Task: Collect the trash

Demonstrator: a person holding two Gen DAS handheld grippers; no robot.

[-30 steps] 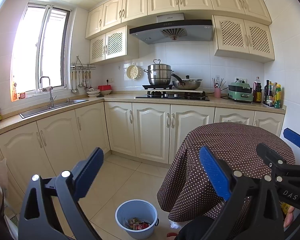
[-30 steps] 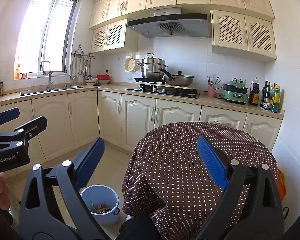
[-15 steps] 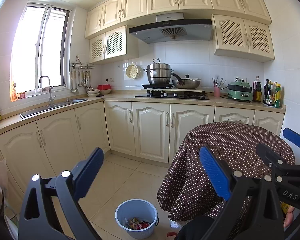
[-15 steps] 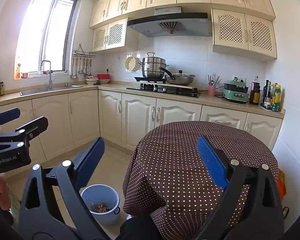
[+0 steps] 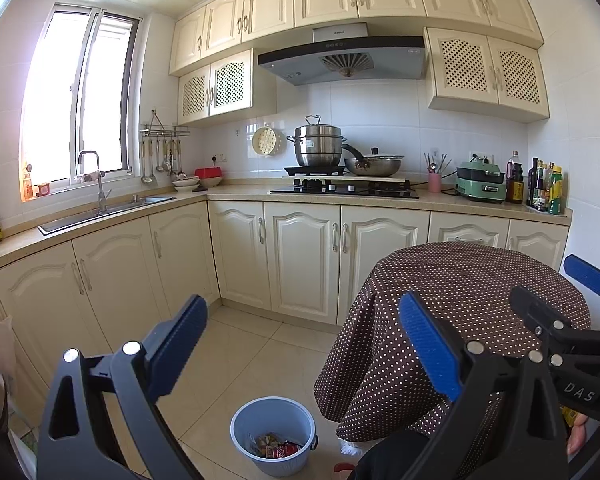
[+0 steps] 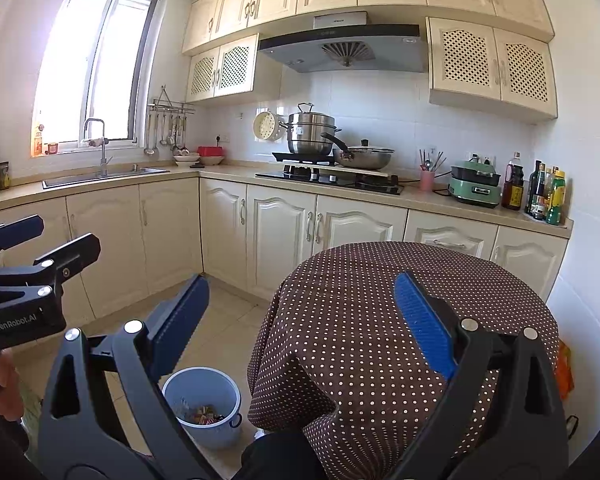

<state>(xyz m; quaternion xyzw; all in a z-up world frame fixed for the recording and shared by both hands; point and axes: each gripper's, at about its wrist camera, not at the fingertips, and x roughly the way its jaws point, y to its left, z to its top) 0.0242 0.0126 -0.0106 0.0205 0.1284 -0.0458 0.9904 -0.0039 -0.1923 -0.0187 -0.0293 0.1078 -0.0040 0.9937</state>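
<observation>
- Step in hand: I judge the collecting all but done. The bin (image 5: 273, 434) already holds wrappers (image 5: 274, 445), and the tabletop (image 6: 400, 280) ahead of my right gripper (image 6: 300, 320) shows no litter.
- Left gripper (image 5: 302, 354): jaws wide apart, nothing between them. It is raised at about table height and points level at the cabinets.
- Right gripper: jaws likewise wide and empty, raised over the near edge of the table and pointing level across it.
- Position of the bin: on the floor, below and ahead of my left gripper, between its fingers in that view; below and left of my right gripper, just beside the tablecloth hem.
- The two grippers sit side by side, apart, each visible at the edge of the other's view.
- Next move calls for a check for stray trash. An orange packet (image 6: 565, 368) lies low, right of my right gripper, beyond the table; whether it is trash I cannot tell. Reaching it would require lowering past the cloth.
</observation>
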